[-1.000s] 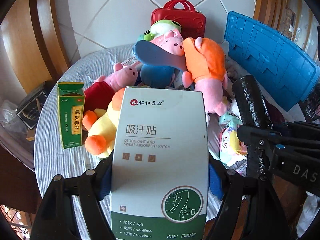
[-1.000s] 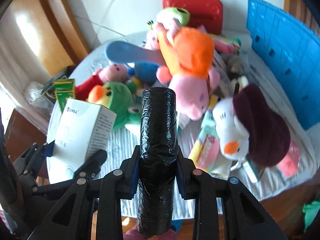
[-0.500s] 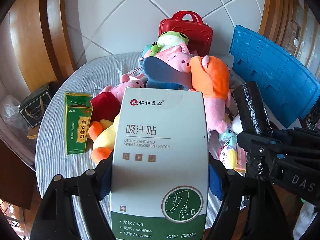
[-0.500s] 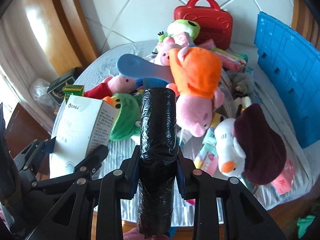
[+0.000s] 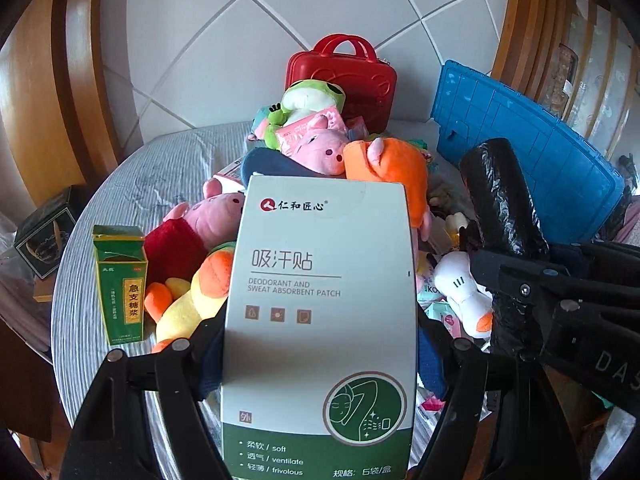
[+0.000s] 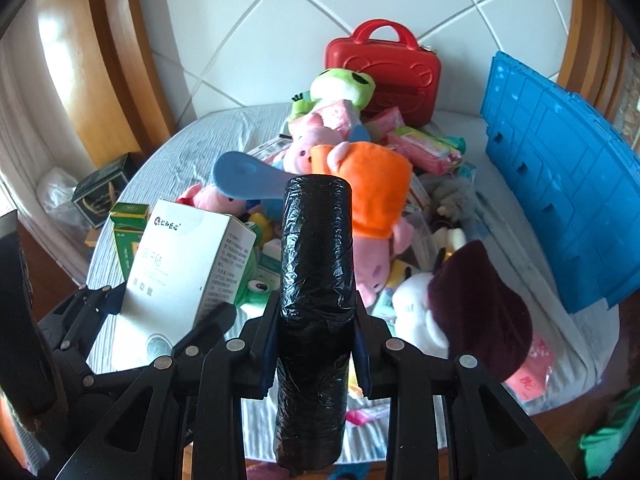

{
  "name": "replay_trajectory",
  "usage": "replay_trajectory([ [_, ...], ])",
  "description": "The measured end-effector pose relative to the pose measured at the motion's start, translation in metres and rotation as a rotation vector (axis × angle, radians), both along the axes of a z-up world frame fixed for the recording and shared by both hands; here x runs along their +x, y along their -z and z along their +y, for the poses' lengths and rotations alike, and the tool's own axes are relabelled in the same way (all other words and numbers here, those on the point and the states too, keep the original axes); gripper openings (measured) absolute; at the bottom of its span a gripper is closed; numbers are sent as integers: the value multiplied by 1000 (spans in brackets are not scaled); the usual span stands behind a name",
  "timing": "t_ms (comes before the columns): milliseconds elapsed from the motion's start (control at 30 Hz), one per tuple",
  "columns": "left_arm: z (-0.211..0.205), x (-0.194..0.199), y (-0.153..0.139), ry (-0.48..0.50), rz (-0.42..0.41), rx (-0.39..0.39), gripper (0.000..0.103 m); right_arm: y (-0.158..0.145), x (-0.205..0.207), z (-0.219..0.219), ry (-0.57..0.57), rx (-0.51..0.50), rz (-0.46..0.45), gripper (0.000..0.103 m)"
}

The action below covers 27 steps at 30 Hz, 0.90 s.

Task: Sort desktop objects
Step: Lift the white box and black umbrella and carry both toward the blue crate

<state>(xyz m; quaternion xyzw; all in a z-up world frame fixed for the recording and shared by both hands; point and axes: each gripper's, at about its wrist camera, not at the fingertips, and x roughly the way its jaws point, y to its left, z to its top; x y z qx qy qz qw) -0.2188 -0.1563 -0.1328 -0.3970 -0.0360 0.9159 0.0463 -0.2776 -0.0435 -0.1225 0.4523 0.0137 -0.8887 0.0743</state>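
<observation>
Left wrist view: we see the left gripper [image 5: 320,344] clamped on a white and green box [image 5: 320,320] of sweat patches, its pads pressing both side walls, box upright and lifted clear of the desk [image 5: 132,184]. Right wrist view: we see the right gripper [image 6: 316,344] closed tight on a black roll of bags [image 6: 316,280], which stands upright between the fingers and is also off the desk.

We note the desk is round with a striped grey cloth. A green carton [image 5: 122,284] stands upright near its left edge. A heap of plush toys fills the middle: an orange and pink pig [image 6: 368,200], a smaller pink pig [image 5: 208,220], a green frog [image 6: 344,84] toward the far edge, and a white toy with a dark red hat [image 6: 472,304] near the right edge. A red case [image 6: 384,68] stands at the far edge. A blue crate lid [image 6: 560,184] leans along the right edge.
</observation>
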Motion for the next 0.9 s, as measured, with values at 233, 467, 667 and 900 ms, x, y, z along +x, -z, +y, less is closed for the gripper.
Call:
replay_trajectory([
  [233, 49, -1, -16, -12, 34, -39, 76, -14, 8, 52, 10, -19, 44, 30],
  [467, 136, 13, -31, -51, 75, -71, 76, -23, 19, 132, -48, -52, 76, 30],
  [667, 197, 19, -36, -67, 75, -94, 76, -30, 23, 190, -105, -60, 84, 30],
  [900, 217, -1, -45, -90, 88, -125, 76, -36, 5, 210, -148, -83, 95, 30],
])
